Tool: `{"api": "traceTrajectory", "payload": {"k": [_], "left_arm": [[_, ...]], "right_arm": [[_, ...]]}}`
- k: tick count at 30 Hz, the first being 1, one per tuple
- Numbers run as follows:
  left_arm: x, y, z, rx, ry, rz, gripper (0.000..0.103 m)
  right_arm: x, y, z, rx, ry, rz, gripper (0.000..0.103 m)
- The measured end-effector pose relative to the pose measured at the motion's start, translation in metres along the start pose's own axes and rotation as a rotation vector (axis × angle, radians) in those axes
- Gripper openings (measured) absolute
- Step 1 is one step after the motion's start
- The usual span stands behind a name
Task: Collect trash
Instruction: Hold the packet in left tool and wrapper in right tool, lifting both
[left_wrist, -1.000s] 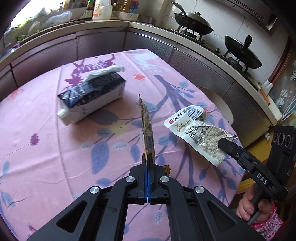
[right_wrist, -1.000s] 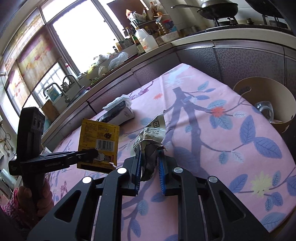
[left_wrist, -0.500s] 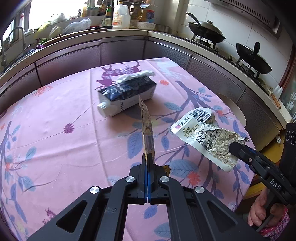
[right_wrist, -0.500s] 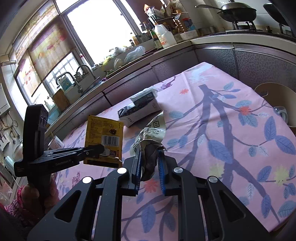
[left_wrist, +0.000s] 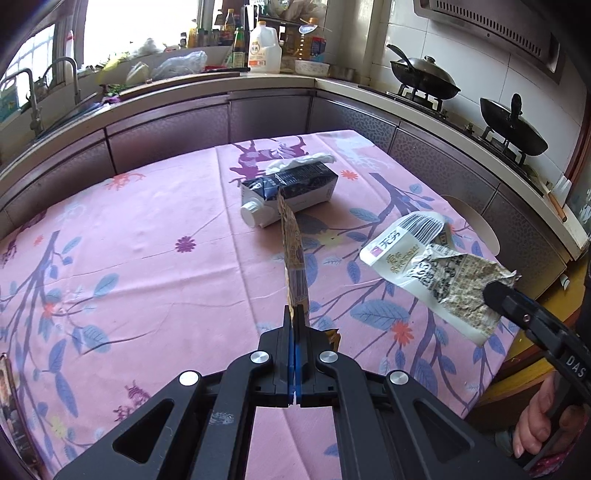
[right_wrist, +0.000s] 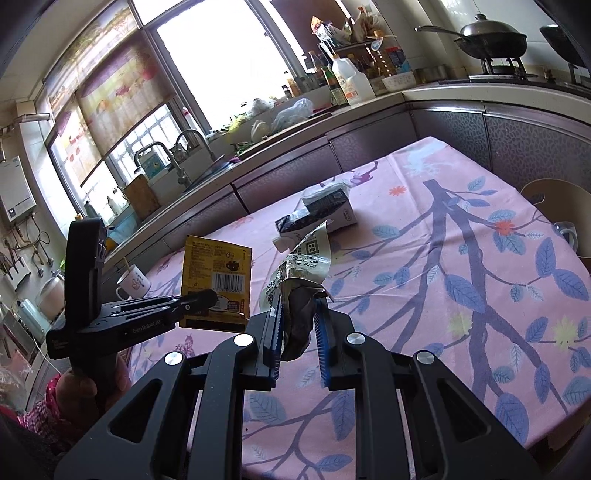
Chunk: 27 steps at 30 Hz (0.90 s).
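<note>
Trash here is three pieces: a yellow sachet (right_wrist: 216, 275), a crumpled white wrapper (left_wrist: 428, 273) and a dark carton (left_wrist: 291, 192). The yellow sachet is pinched in the left tool (left_wrist: 296, 314), whose fingers are pressed fully together on its lower edge; in the left wrist view it stands edge-on, rising from the centre of the frame, and in the right wrist view it shows flat-on at centre left, barcode facing the camera, held clear above the desk (left_wrist: 147, 258). The crumpled white wrapper is clamped in the right tool (right_wrist: 298, 314); its blue-padded fingers stand a little apart with the scrunched end of the wrapper bunched between them, and the printed part sticks up past the fingertips. In the left wrist view that wrapper hangs in the air at right of centre, with the black tip of the right tool on its lower right corner. The dark carton lies on its side on the pink flowered cloth of the desk, above centre in the left wrist view, its white cap pointing lower left and a white tissue (left_wrist: 306, 160) sitting on its far top edge. A round wooden stool (right_wrist: 554, 199) stands just beside the desk at the right edge of the right wrist view.
</note>
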<state>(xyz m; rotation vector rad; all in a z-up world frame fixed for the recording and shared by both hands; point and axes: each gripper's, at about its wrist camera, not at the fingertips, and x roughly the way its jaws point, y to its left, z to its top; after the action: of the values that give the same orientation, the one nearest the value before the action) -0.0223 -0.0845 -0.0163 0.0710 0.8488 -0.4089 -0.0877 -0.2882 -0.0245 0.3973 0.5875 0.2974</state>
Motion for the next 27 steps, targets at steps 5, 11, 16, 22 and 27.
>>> {"api": "traceTrajectory", "payload": {"k": [5, 11, 16, 22, 27], "left_arm": [[-0.005, 0.003, -0.006, 0.002, -0.009, 0.011, 0.0], [-0.001, 0.005, -0.013, 0.003, -0.004, -0.002, 0.0], [0.01, 0.005, -0.011, -0.01, 0.013, -0.022, 0.0], [0.028, 0.005, -0.005, -0.009, 0.045, -0.032, 0.0], [0.042, 0.01, 0.001, -0.003, 0.07, -0.037, 0.0]], "right_arm": [[-0.009, 0.003, -0.004, 0.007, -0.013, 0.001, 0.015], [-0.01, -0.001, -0.007, 0.013, -0.006, -0.014, 0.015], [-0.003, -0.008, -0.005, 0.021, 0.008, -0.023, 0.015], [0.013, -0.015, 0.0, 0.015, 0.034, -0.04, 0.015], [0.029, -0.018, 0.002, 0.024, 0.056, -0.04, 0.016]]}}
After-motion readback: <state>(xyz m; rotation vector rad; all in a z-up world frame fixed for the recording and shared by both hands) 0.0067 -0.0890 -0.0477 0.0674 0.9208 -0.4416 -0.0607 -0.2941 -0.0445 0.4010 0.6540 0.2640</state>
